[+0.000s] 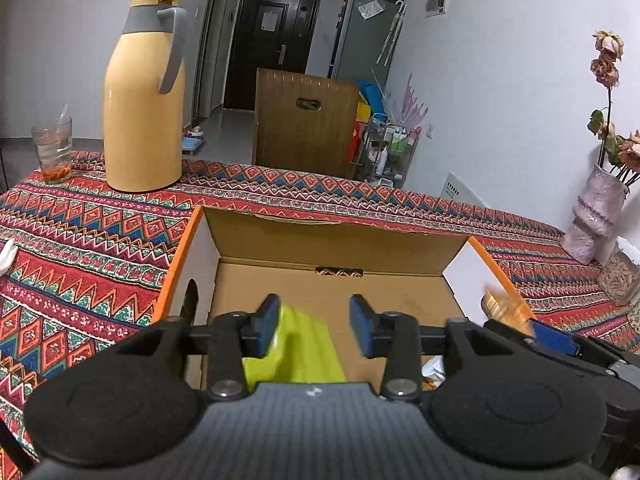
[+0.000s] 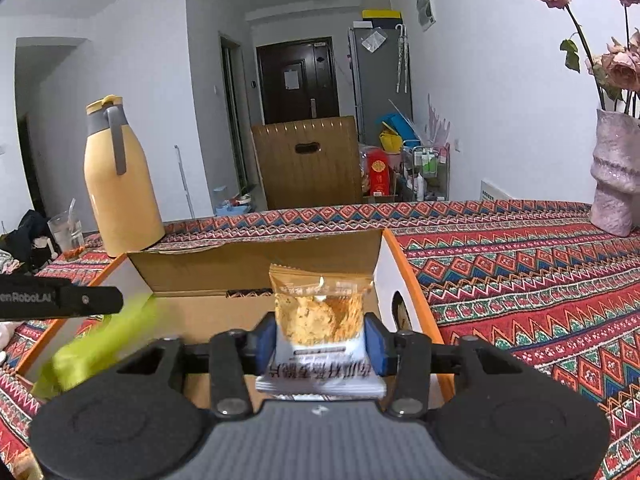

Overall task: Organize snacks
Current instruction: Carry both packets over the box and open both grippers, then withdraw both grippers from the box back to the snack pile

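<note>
I have both grippers tilted down over the open cardboard box (image 1: 340, 240). My left gripper (image 1: 315, 326) stands parted, its pads clear of the blurred green packet (image 1: 298, 354) between them, above the box floor. My right gripper (image 2: 320, 344) flanks the orange snack packet (image 2: 320, 312) over the box's right side; I cannot tell whether its pads press it.

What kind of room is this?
Probably a home dining area: a table with a patterned tablecloth, a yellow thermos jug, a fridge by the front door.
</note>
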Motion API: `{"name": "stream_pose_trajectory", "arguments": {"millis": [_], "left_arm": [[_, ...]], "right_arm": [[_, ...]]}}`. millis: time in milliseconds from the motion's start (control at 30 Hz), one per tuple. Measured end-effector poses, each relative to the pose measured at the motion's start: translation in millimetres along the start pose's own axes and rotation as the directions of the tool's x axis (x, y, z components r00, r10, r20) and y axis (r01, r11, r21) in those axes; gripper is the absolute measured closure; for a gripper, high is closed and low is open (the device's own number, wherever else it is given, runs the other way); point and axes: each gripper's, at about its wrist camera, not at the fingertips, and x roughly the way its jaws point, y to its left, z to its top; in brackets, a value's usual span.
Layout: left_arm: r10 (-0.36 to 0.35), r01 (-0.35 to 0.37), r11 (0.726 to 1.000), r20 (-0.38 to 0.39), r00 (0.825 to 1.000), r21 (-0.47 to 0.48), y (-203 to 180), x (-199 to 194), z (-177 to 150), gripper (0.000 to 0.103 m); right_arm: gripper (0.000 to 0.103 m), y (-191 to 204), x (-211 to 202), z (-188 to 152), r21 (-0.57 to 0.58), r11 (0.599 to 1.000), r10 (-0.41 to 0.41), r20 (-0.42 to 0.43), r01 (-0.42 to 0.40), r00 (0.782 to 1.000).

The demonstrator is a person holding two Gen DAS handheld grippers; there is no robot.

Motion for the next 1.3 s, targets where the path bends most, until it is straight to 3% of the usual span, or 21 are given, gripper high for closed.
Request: {"name": "stream_pose_trajectory", "arguments": {"millis": [33,67,100,167,233,533,1000,1300], "left_arm": [[0.005,-0.005,1.000,0.007,1.000,0.001,-1.4,-1.0,0.1,0.041],[0.015,-0.015,1.000,0.019,1.000,0.007,-2.3,-2.9,-0.6,0.028],[0.027,-0.028,1.000,0.032,0.999,0.011,-3.2,-5.1,-1.2,0.023],[0.038,-0.039,0.999,0.054,0.998,0.008,-3.3,-9.7,-1.8,0.007],[0.049,-0.049,0.999,0.070,0.996,-0.003,-1.3,-12.9,-1.1,0.000],[0.045,-0.043,0.999,0.082,0.996,-0.023,2.4,-20.8,-1.2,0.000],[0.045,-0.045,0.999,0.117,0.992,-0.008,-6.8,-44.1,0.4,0.000],[0.067,-0.070,0.997,0.149,0.987,0.016,-10.6,-77.0,0.1,0.000]], "right_arm": [[0.034,-0.9,-0.7,-0.1,0.005,1.000,0.000,0.001,0.000,1.000],[0.019,-1.8,-2.0,-0.2,0.010,1.000,-0.004,0.006,0.004,1.000],[0.010,-2.9,-4.0,-0.7,0.013,1.000,-0.009,0.014,0.009,1.000],[0.004,-5.7,-8.8,-0.5,0.023,1.000,-0.013,0.033,0.013,0.999],[0.000,-8.8,-11.8,-0.2,0.040,0.999,-0.013,0.041,0.012,0.999],[0.000,-11.0,-22.1,-1.3,0.059,0.997,-0.044,0.071,0.039,0.997],[0.000,-7.3,-53.7,2.6,0.052,0.998,-0.027,0.149,0.020,0.988],[0.000,6.5,-83.2,8.2,0.003,1.000,-0.020,0.212,0.020,0.977]]}}
